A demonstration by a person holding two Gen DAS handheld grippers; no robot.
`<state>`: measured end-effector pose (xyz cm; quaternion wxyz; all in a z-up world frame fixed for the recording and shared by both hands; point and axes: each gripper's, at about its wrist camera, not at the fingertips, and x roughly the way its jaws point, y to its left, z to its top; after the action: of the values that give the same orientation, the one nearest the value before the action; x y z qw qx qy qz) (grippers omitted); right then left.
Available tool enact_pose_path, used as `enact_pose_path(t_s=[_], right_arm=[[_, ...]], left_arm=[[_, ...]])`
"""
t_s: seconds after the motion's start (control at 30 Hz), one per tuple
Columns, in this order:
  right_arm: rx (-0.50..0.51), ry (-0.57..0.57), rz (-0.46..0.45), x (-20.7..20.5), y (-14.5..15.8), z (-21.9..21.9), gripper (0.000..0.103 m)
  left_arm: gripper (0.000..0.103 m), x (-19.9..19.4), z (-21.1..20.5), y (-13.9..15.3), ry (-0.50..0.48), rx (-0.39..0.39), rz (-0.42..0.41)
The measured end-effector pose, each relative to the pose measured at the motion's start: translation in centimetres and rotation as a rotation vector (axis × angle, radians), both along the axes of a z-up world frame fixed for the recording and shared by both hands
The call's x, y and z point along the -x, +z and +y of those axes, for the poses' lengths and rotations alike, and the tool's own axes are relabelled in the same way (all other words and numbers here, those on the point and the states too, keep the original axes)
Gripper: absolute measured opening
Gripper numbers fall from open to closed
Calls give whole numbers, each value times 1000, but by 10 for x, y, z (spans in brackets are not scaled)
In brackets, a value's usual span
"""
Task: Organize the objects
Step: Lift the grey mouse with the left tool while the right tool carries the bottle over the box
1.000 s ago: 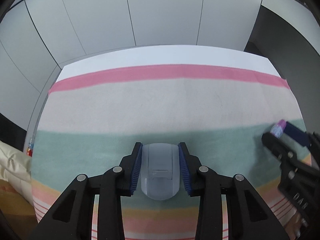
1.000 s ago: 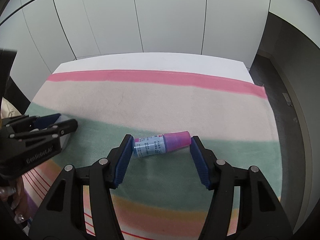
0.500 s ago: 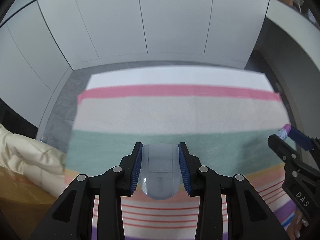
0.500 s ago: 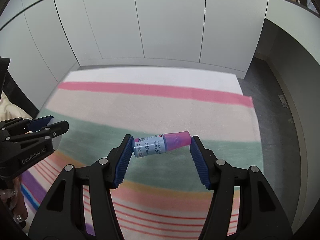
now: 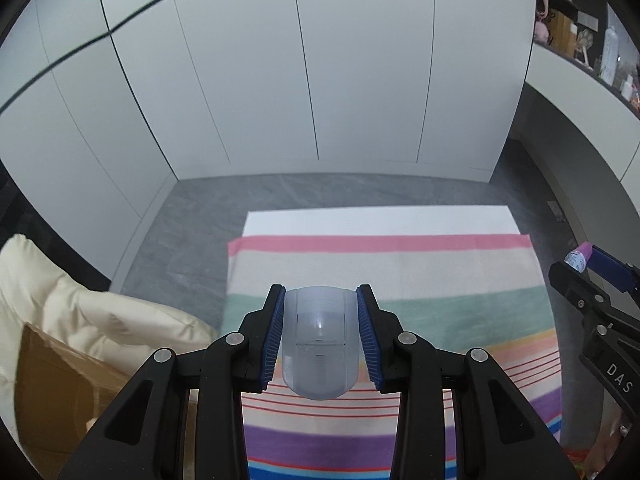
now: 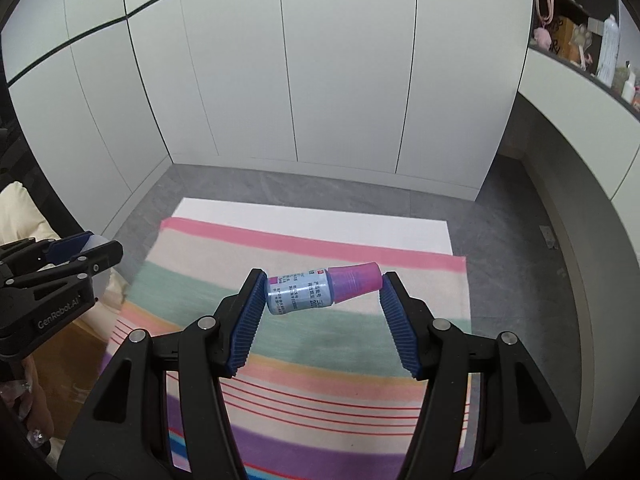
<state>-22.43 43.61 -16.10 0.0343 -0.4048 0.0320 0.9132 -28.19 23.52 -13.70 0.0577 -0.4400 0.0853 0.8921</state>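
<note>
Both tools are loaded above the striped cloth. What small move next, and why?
Probably pause and pan to find a drop spot. The left tool clamps the translucent gray case, the right tool pinches the pink-capped bottle end to end, and no container shows on the striped cloth.

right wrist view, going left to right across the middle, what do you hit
left gripper → right gripper's left finger → small bottle with its pink cap → right gripper's right finger, all above the striped cloth
</note>
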Motion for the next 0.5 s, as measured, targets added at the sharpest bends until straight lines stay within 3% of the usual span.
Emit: enact_pose_path(t_s=[0.27,0.5], right_arm=[[-17,0,4,-18,22,-13,61],[-8,-29,-35,-42,28,-10,61]], left_arm=[[36,-23,-13,28,13,-6,27],[36,-50,-26,34,16,-70,-25]])
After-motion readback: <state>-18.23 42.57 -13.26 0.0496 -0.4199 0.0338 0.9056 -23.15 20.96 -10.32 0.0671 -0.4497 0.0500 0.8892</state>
